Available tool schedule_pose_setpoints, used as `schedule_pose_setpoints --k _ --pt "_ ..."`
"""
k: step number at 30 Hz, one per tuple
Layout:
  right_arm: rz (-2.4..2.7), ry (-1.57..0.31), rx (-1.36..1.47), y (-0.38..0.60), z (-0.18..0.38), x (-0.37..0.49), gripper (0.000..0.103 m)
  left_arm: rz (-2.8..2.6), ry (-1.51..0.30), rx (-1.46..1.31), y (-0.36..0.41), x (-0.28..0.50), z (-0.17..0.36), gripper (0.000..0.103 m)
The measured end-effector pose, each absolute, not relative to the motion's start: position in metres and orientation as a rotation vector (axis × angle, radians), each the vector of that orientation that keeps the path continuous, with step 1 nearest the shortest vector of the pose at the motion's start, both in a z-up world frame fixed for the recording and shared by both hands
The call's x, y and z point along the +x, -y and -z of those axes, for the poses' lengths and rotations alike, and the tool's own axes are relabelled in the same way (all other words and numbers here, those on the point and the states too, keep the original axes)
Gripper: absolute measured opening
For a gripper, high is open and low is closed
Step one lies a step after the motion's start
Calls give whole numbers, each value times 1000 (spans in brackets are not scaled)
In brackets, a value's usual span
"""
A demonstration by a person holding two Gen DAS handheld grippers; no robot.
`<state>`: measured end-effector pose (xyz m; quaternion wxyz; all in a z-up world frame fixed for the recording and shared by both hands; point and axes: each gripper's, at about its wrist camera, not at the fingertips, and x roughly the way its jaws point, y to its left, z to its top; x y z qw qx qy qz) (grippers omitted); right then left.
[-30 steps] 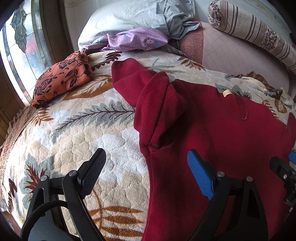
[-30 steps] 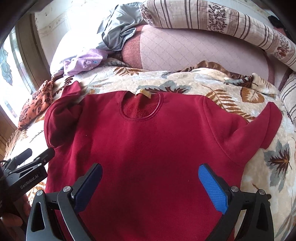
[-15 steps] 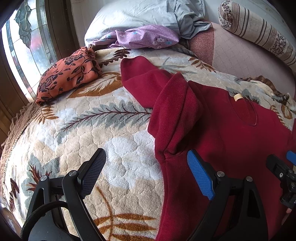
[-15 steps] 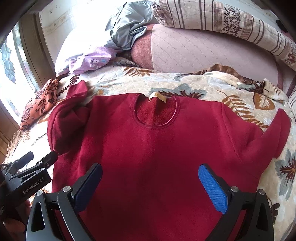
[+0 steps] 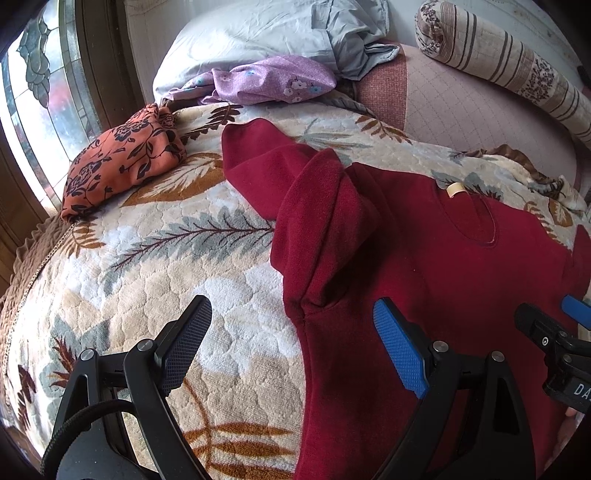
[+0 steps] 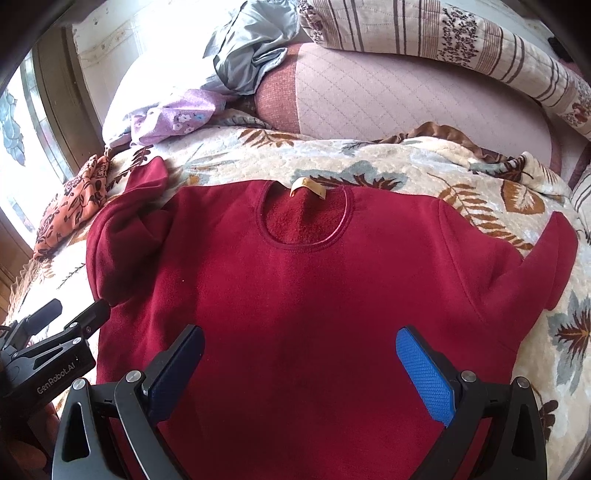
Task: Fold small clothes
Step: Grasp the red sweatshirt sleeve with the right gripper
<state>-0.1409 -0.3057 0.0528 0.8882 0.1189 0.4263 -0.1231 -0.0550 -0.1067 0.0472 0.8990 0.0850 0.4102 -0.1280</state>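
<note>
Right claw [image 6: 299, 365] over red sweater [image 6: 295, 288]

A home bedroom is shown: a bed [image 5: 155, 258] is covered by a leaf-patterned blanket, pillows [image 5: 258, 33] are piled at its head, and a stained-glass window [image 5: 37, 92] is set beside it.

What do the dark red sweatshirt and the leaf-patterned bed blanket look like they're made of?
Dark red sweatshirt: likely fleece-lined knit; matte outside, fuzzy nap showing inside the neckline.
Leaf-patterned bed blanket: probably plush synthetic, soft pile with puffy quilted embossing and a slight sheen.
</note>
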Motion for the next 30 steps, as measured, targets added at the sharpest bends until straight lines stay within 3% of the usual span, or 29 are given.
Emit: schedule_pose_setpoints --k 18,21,23,26,30 --pt "251 -869 248 305 -54 -141 103 224 -858 190 97 -46 -47 90" --pt "205 -861 242 299 -58 -130 92 147 -853 158 75 -37 -51 90" --pt "157 -859 248 293 -61 -117 79 96 -848 140 60 -31 -54 90" --pt "74 -851 290 282 -66 -92 70 33 -843 101 38 -24 -58 90" --pt "-9 -816 289 251 -78 -51 70 -39 -825 60 15 -18 -65 90"
